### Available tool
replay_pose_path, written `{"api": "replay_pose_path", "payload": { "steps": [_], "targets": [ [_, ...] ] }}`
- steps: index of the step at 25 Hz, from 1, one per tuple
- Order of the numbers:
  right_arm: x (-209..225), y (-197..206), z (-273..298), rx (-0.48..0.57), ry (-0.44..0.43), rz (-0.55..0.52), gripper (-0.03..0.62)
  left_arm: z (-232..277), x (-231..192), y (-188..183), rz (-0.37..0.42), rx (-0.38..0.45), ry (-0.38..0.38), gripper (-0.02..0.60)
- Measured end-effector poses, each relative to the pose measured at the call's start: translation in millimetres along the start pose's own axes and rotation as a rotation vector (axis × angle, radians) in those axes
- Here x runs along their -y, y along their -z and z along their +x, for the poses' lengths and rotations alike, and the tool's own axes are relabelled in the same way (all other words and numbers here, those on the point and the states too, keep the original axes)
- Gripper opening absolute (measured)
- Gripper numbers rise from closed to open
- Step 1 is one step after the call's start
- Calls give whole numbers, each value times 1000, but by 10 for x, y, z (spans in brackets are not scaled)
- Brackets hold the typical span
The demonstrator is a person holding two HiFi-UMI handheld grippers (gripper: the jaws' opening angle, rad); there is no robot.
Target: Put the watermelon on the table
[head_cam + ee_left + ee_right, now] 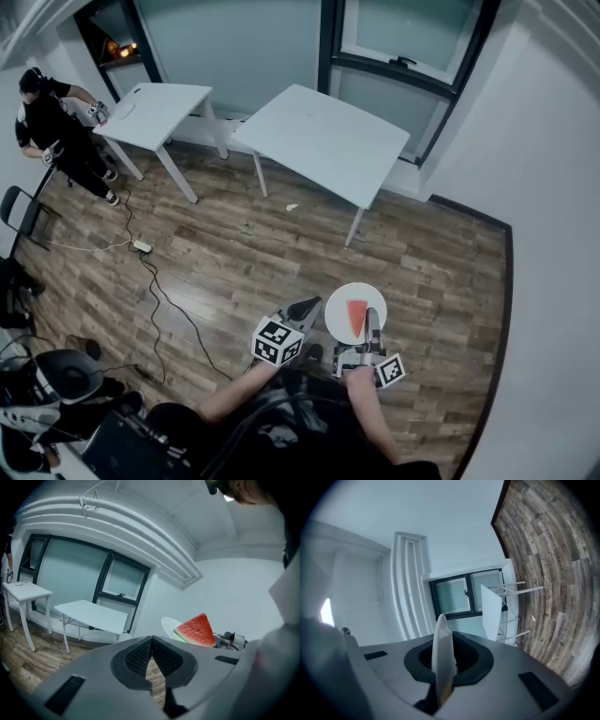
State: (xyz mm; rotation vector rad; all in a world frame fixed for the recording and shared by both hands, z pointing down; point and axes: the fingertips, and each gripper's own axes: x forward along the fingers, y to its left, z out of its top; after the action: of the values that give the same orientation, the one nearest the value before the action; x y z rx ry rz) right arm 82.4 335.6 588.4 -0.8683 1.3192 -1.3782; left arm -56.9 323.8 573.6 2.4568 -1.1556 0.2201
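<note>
the one red, green-rinded triangular watermelon slice (357,319) lies loose on a single round white plate (337,302), carried above the wooden floor (234,253) and well apart from both benches. the right tool (373,321) is narrowed onto the plate's near rim, pinching it edge-on between its pads. the left tool (152,641) is closed on nothing, its jaws meeting with only floor showing below them, just beside the plate.

the slice looks light, soft and wet, so it would likely bruise or slip if pinched directly. the plate is the better thing to hold: stiff and smooth, but probably brittle if dropped. a grip at one rim leaves the load out in front, so the plate wants to be kept level, or the slice may slide off.

counted: one slice, one plate, two tools, and two white rectangular benches, the nearer (323,141) by the window and the farther (159,108) to its left, where another person (52,122) stands.
</note>
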Motion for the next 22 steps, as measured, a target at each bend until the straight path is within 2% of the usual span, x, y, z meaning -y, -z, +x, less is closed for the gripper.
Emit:
{"api": "replay_pose_path", "payload": {
  "steps": [6, 12, 18, 22],
  "targets": [
    [123, -402, 242, 54, 13, 20, 28, 446, -121, -27, -26, -48, 8, 5],
    [277, -600, 710, 84, 30, 34, 28, 1036, -420, -169, -72, -72, 63, 5],
    [296, -946, 1450, 131, 28, 8, 28, 1703, -848, -663, -18, -60, 120, 5],
    [299, -1011, 2061, 137, 20, -7, 28, 2018, -1267, -922, -35, -64, 131, 5]
  ]
}}
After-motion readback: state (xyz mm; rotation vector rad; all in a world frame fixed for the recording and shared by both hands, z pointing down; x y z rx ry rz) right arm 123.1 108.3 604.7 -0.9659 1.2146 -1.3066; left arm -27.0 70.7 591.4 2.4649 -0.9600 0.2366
